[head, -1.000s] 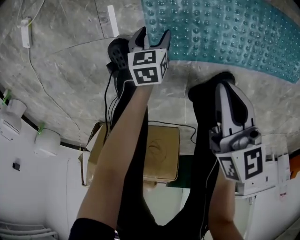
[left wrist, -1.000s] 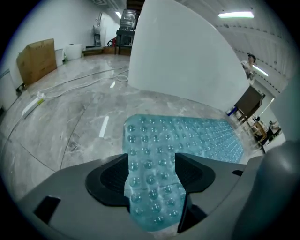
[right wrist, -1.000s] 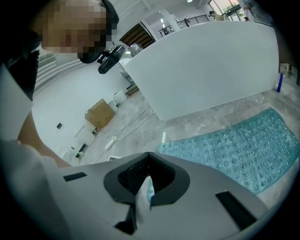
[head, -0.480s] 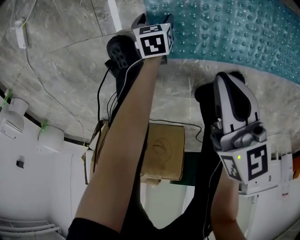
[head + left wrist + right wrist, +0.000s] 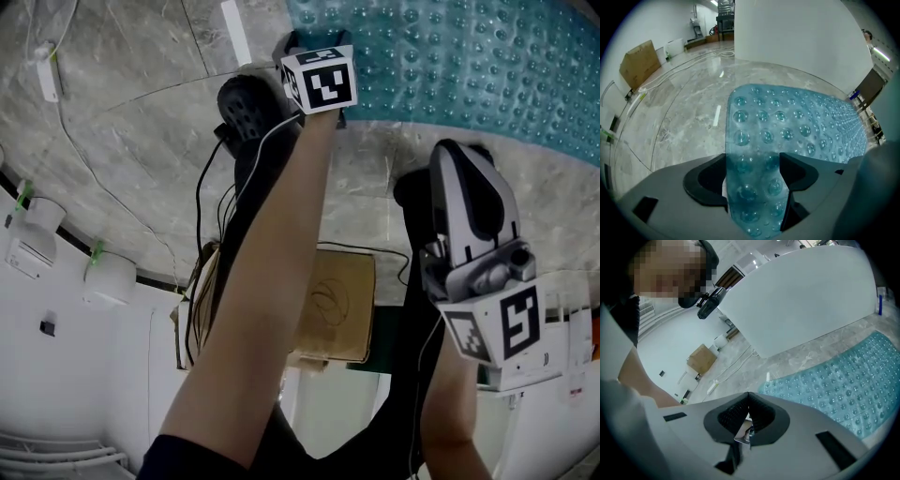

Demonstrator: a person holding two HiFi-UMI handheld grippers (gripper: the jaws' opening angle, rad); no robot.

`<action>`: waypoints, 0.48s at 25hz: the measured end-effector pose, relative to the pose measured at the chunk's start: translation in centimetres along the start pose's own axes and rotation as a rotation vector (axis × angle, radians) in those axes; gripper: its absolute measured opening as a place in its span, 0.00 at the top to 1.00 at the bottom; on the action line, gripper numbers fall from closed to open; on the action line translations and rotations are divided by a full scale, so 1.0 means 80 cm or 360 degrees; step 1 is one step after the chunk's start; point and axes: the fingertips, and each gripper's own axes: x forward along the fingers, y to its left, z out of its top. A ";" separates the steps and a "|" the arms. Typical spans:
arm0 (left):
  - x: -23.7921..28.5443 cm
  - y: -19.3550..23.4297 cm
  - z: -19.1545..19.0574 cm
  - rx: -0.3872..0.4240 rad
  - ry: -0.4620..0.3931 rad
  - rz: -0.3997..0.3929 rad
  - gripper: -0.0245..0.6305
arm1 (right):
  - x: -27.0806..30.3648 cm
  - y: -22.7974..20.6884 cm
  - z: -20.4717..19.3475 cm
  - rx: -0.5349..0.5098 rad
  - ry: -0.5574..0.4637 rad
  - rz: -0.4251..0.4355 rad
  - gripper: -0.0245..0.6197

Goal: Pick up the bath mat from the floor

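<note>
Head view: on the left tool (image 5: 317, 66) the cube hides the jaws at the near edge of the bath mat (image 5: 450, 56), which lies on the floor (image 5: 141, 141) and runs off the top. Left gripper view: jaws clamp that edge. Right gripper view: right tool (image 5: 747, 423) pressed closed, off the mat — a glint between its jaws is unclear.

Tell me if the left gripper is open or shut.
Shut on the bath mat: the left gripper has its jaws pressed against both sides of the mat's end.
</note>
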 end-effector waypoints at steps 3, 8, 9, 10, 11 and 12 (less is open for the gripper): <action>0.000 0.001 0.001 0.0017 -0.0027 -0.0006 0.43 | -0.002 -0.006 -0.002 -0.0010 0.0002 -0.0007 0.94; -0.002 -0.005 0.001 0.0046 -0.0015 -0.0035 0.51 | -0.005 -0.019 0.002 0.0003 -0.0017 -0.0048 0.94; -0.002 -0.010 0.001 0.0055 -0.0008 -0.0055 0.55 | -0.006 -0.019 0.003 -0.0001 -0.0021 -0.0046 0.94; -0.003 -0.016 0.002 0.0065 0.0001 -0.0084 0.60 | -0.006 -0.018 0.004 -0.0008 -0.0024 -0.0042 0.94; -0.003 -0.023 0.003 0.0075 0.0010 -0.0118 0.67 | -0.007 -0.017 0.005 -0.0017 -0.0025 -0.0039 0.94; -0.004 -0.030 0.004 0.0082 0.0022 -0.0143 0.76 | -0.007 -0.018 0.006 -0.0026 -0.0025 -0.0040 0.94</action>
